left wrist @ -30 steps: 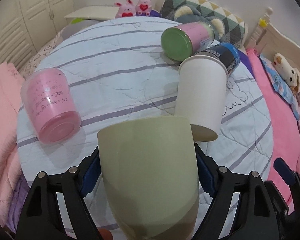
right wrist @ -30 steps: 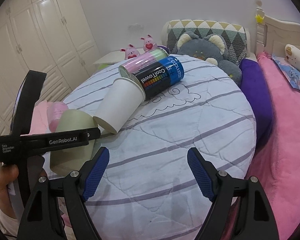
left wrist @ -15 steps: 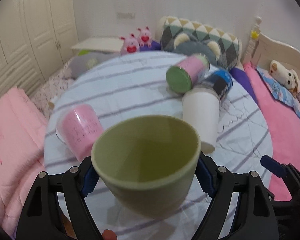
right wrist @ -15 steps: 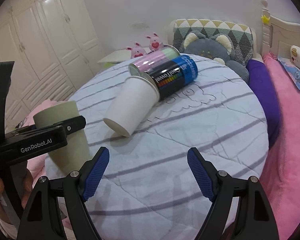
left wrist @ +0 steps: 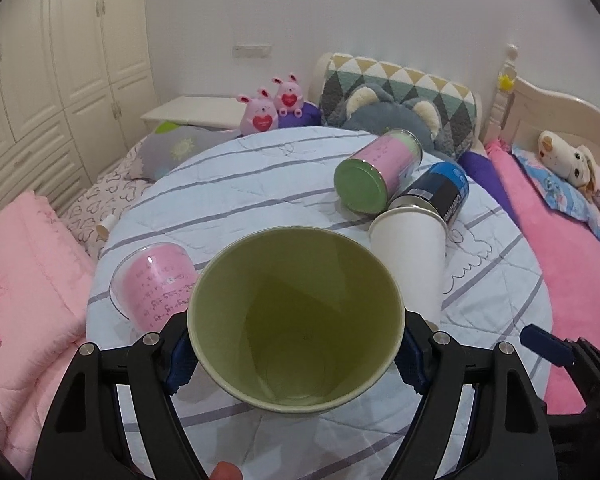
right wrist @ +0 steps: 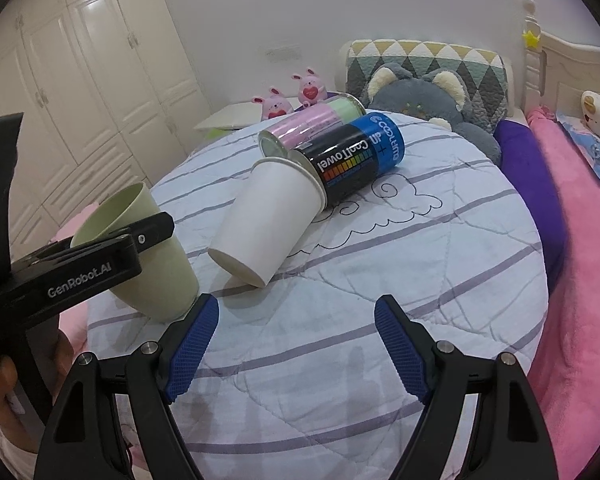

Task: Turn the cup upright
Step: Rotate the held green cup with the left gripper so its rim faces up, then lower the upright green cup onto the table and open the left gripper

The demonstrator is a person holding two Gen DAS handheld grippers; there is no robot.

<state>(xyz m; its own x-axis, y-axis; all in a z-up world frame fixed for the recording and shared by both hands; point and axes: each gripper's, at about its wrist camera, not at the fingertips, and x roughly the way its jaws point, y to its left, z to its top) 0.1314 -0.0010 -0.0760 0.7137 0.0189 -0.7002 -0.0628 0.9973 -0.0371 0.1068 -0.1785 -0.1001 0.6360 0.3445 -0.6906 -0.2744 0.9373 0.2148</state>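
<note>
My left gripper (left wrist: 296,354) is shut on a pale green cup (left wrist: 296,320), mouth up and tilted toward the camera. In the right wrist view the same green cup (right wrist: 156,280) stands with its base at the striped round cushion (right wrist: 379,288), leaning a little, with the left gripper's black arm across it. My right gripper (right wrist: 296,344) is open and empty, low over the cushion's near part, right of the cup.
A white paper cup (right wrist: 272,220) lies on its side mid-cushion, against a blue and black can (right wrist: 351,156) and a pink can (right wrist: 311,128). A clear pink cup (left wrist: 156,280) lies at the left. Pink bedding and plush toys surround the cushion.
The left gripper has turned the green cup from upside down to mouth up and lowered it to the cushion. The right gripper stayed open and shifted slightly.
</note>
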